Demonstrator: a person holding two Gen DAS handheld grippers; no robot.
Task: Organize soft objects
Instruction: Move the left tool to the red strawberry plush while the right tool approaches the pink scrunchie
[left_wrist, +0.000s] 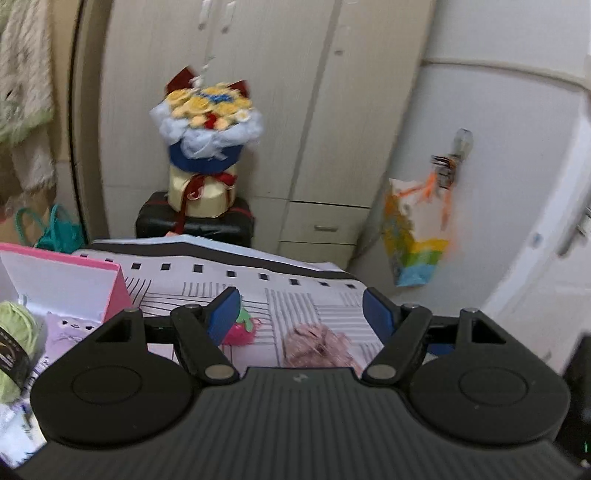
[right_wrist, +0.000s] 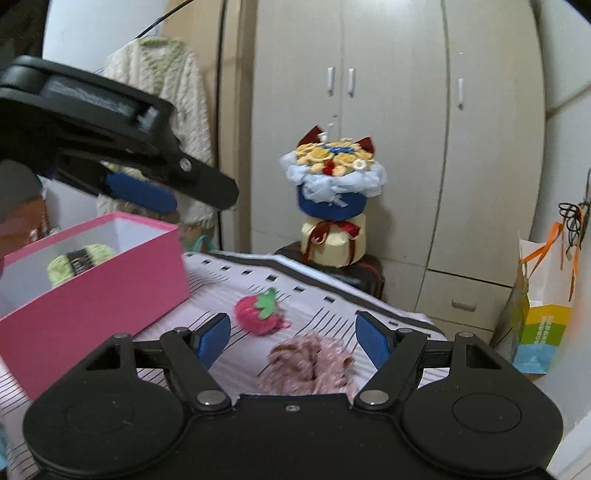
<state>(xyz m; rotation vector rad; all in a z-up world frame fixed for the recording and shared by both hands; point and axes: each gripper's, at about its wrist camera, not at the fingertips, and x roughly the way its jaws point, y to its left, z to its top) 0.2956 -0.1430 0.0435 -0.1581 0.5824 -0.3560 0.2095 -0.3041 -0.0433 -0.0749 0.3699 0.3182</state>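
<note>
- The left gripper (left_wrist: 301, 314) has its blue pads spread wide with nothing between them; in the right wrist view it hangs above the pink box (right_wrist: 110, 284), at the upper left.
- The right gripper (right_wrist: 293, 338) is likewise spread and empty, aimed low over the striped bedspread (right_wrist: 229, 288).
- Soft things not yet put away: a strawberry plush (right_wrist: 260, 312) lies on the bedspread just beyond the box's near corner, and a pink ruffled fabric piece (right_wrist: 312, 365) lies nearer, right in front of the right gripper's jaws.
- Already in the box: a green yarn ball (right_wrist: 79, 260) with a dark band; the left wrist view also shows a pale lilac item (left_wrist: 70, 328) beside it.
- Risk — the fabric piece is loose and crumpled, so a shallow pinch may catch only a frill and let the rest trail or drop short of the box.
- Risk — closing too deep could grab the bedspread along with it and drag the cover.
- Risk — the two grippers sit close near the box, so a carry toward it could bump the left one or nudge the box wall.
- Both views are blurred, so exact contact is hard to judge.
</note>
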